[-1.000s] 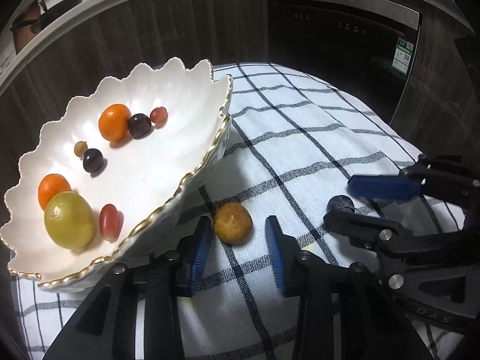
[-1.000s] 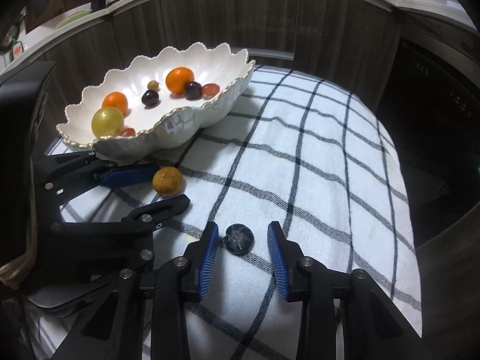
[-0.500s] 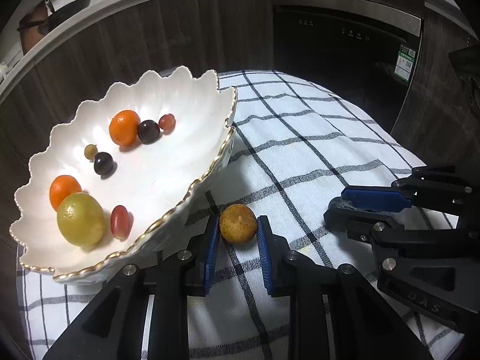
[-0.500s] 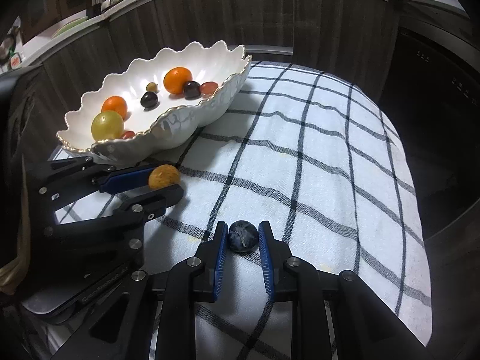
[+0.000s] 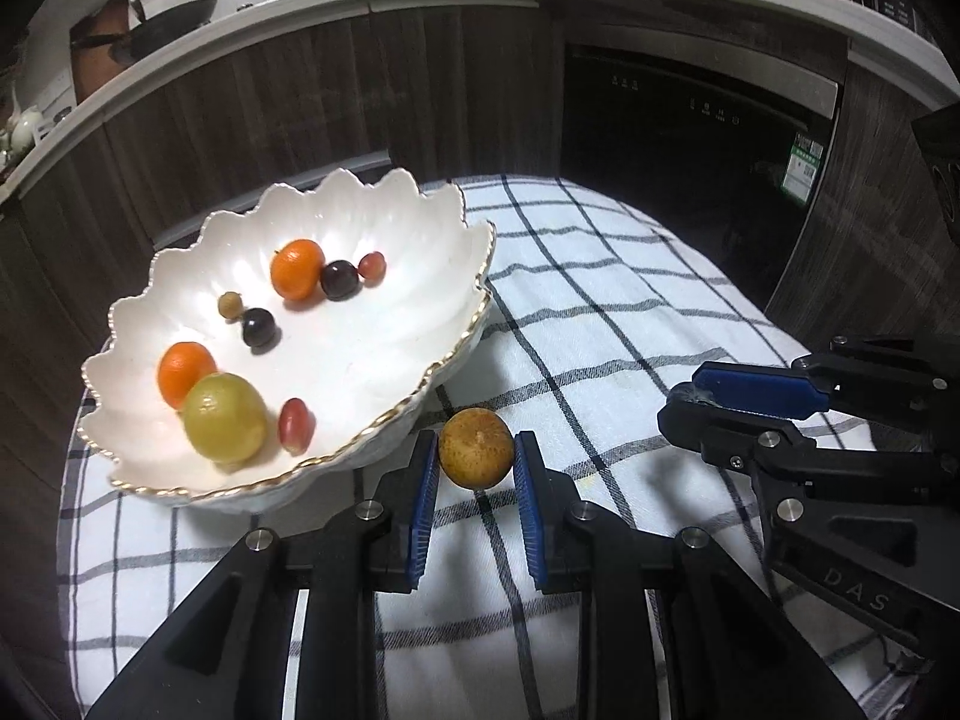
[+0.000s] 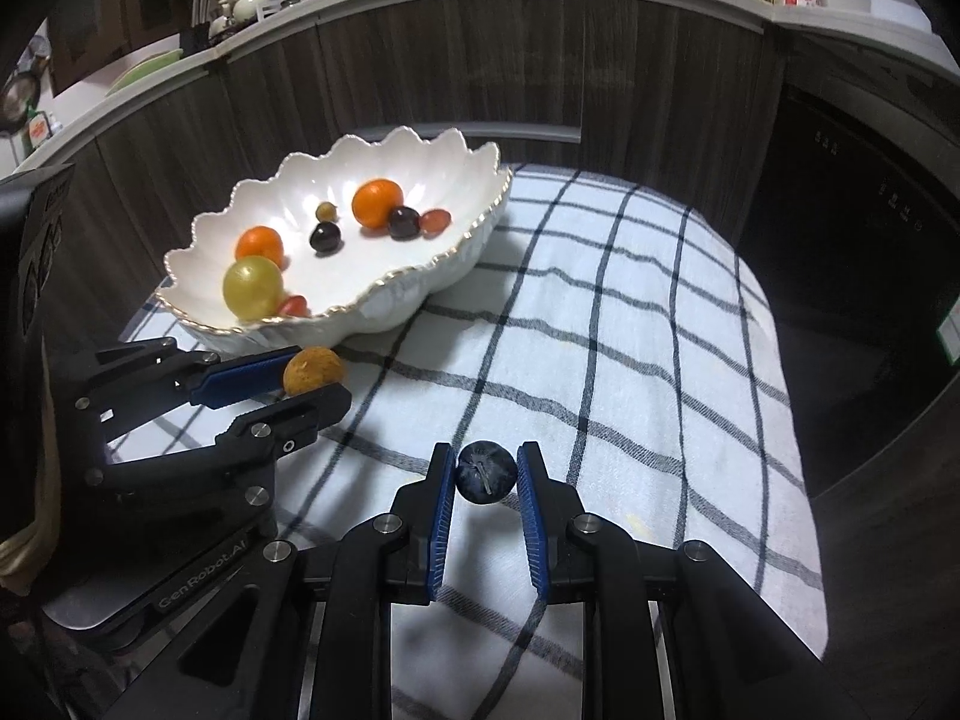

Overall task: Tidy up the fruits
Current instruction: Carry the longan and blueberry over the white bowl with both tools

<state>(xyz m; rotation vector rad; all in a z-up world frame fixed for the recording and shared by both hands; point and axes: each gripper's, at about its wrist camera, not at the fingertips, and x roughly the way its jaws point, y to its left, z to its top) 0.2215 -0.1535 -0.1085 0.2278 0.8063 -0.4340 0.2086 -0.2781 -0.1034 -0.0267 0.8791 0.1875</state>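
Fruits are pinched: brown fruit (image 5: 475, 449), stem scar facing camera, in left jaws; dark plum (image 6: 485, 472) in right.

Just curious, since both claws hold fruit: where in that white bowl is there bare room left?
The scalloped bowl's right half, toward the checked cloth, is bare. Its left end is crowded around the green fruit; the middle holds an orange and dark grapes.

A round, tan, speckled fruit (image 5: 475, 448) is sitting pinched between blue gripper pads, just beside a scalloped white bowl (image 5: 420, 222) that is holding oranges, grapes and a yellow-green fruit. A dark blueberry (image 6: 485, 472) is being gripped likewise.
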